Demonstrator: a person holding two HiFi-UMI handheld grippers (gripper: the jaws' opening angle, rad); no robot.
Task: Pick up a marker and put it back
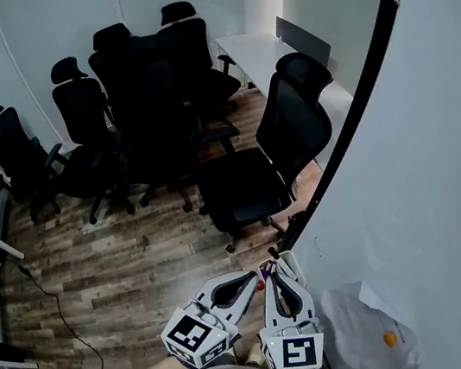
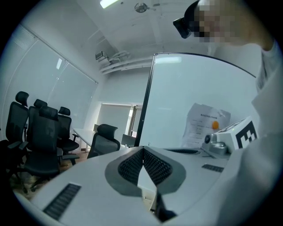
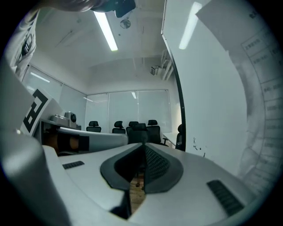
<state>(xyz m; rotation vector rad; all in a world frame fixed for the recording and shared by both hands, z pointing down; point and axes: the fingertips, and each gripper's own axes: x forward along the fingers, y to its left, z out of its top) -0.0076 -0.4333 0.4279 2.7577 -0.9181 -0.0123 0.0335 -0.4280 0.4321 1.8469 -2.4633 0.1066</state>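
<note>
Two grippers sit side by side at 6 o'clock in the head view, both pointing toward 12 o'clock, their tips almost touching each other. The left gripper [image 1: 256, 274] has its jaws pressed together with nothing between them. The right gripper [image 1: 271, 271] has its jaws drawn close on a slim marker [image 1: 260, 284], whose red part shows just behind the tips, between the two grippers. At 3 o'clock stands a white board [image 1: 426, 168] with a black edge. A paper sheet [image 1: 365, 320] hangs on it at about 4 o'clock, with an orange magnet [image 1: 389, 339] on it. Black office chairs [image 1: 261, 158] crowd the wooden floor [image 1: 137, 269] from 9 to 12 o'clock.
</note>
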